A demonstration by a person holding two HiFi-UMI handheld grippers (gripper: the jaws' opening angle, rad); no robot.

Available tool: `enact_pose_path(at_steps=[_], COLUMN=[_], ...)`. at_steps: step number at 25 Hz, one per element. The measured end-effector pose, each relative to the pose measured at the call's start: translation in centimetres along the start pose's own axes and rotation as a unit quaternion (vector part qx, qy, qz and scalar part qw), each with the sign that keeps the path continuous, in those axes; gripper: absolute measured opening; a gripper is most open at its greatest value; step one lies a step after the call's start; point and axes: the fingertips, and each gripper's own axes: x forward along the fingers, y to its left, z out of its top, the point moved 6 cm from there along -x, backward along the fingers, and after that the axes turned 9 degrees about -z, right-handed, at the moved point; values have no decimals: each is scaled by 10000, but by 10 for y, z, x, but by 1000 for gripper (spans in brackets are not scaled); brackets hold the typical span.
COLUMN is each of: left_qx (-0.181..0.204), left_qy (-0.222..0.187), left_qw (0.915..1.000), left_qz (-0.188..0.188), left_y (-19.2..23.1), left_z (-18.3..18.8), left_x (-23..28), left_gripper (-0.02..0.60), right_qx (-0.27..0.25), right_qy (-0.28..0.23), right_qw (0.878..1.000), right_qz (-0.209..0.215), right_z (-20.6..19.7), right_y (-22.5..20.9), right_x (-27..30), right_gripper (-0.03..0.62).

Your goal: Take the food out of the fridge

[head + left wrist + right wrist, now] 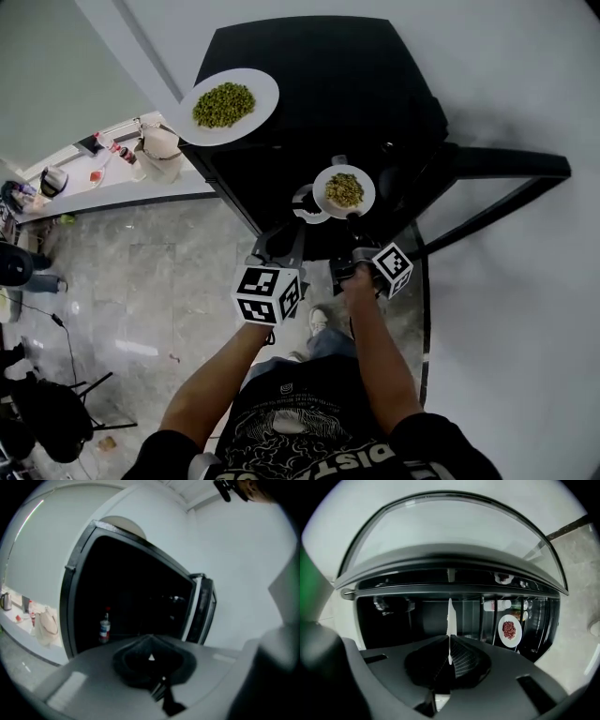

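Big plate of green peas [225,105]: on top of black fridge [375,84], already out.
L gripper [151,641]: jaws together, nothing btwn, aimed at dark fridge interior.
Small plate of yellow-green food [344,190]: at fridge front edge, in air. R gripper [450,645] jaws clamped on its rim.
Handling (guess): stiff, prob ceramic, breakable. Smooth rim, slippery in one-point pinch. Loose food slides if tilted, so keep level and bite deep on rim.
Only R gripper view shows plate of red beans [509,630] inside fridge. Only L gripper view shows bottle [105,628]. Only head view shows held plate's food.
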Motion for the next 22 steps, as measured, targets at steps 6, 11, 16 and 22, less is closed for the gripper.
enact_pose_path(at_steps=[6,11,16,22], left_qx=[28,158,220,232], left_qy=[-108,-230,-365,-522], left_qw=[9999,9995,9990,9982], left_qz=[-92,-117,-127,-194], left_y=[-16,-26,-36,-41], left_z=[9,23,37,48], left_x=[-13,-29,-43,-52], left_gripper=[2,2,2,2], right_qx=[-103,-187,-315,-416], right_qy=[108,171,236,253], right_qw=[9998,9990,9976,9941], right_qz=[165,367,574,965], right_z=[-17,-27,-37,-41], right_y=[26,59,97,148], right_x=[-49,-101,-150,-194], right_gripper=[6,6,6,6])
